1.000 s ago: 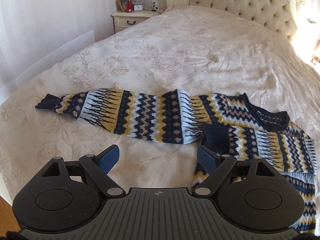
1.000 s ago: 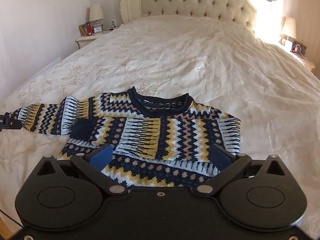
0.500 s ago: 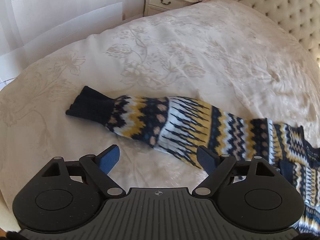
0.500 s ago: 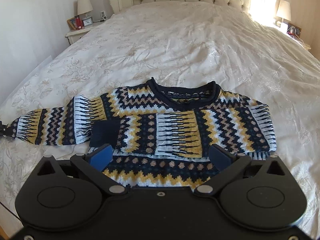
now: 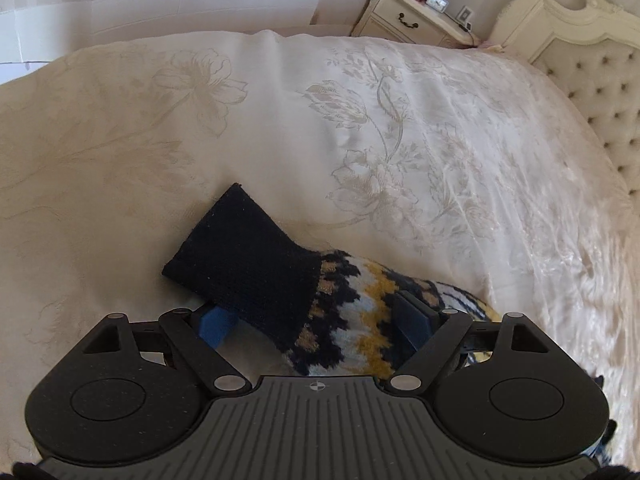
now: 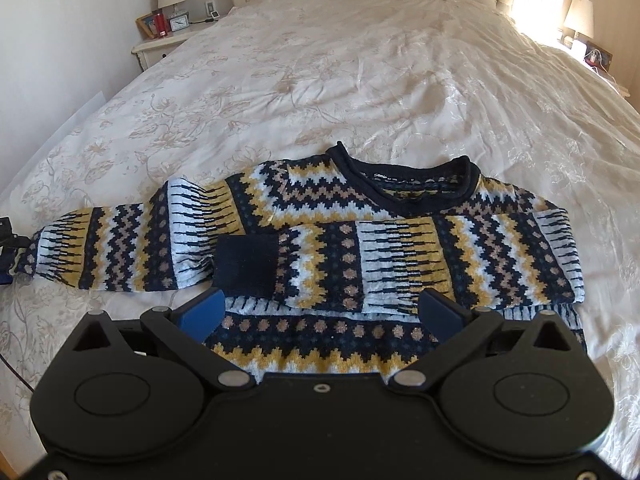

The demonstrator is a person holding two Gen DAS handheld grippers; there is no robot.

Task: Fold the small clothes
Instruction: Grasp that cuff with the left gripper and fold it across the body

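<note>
A knitted sweater (image 6: 360,240) with navy, mustard, pale blue and tan zigzag bands lies flat, front up, on a cream bedspread (image 6: 360,80) woven with a faint floral pattern, near the foot of a large bed. Going from left to right: at the far left, the left gripper (image 5: 316,320) sits low over the end of the sweater's outstretched sleeve (image 6: 120,256), its two blue-padded fingers spread wide on either side of the dark navy ribbed cuff (image 5: 248,260) and not yet closed on it; whether the pads touch the knit cannot be told. This sleeve reaches straight out sideways across the bedspread, unfolded. Further right, the other sleeve (image 6: 380,264) is already folded across the chest, its navy cuff lying near the middle of the body, below the navy neckline (image 6: 416,188). The right gripper (image 6: 320,312) hovers over the sweater's lower hem with its fingers wide apart, holding nothing. Judging by this, the fold is at an early stage: one sleeve is in, the outstretched sleeve has yet to be brought across, and the body has yet to be folded. A white bedside table (image 6: 160,46) with a lamp stands beyond the bed's left edge.
</note>
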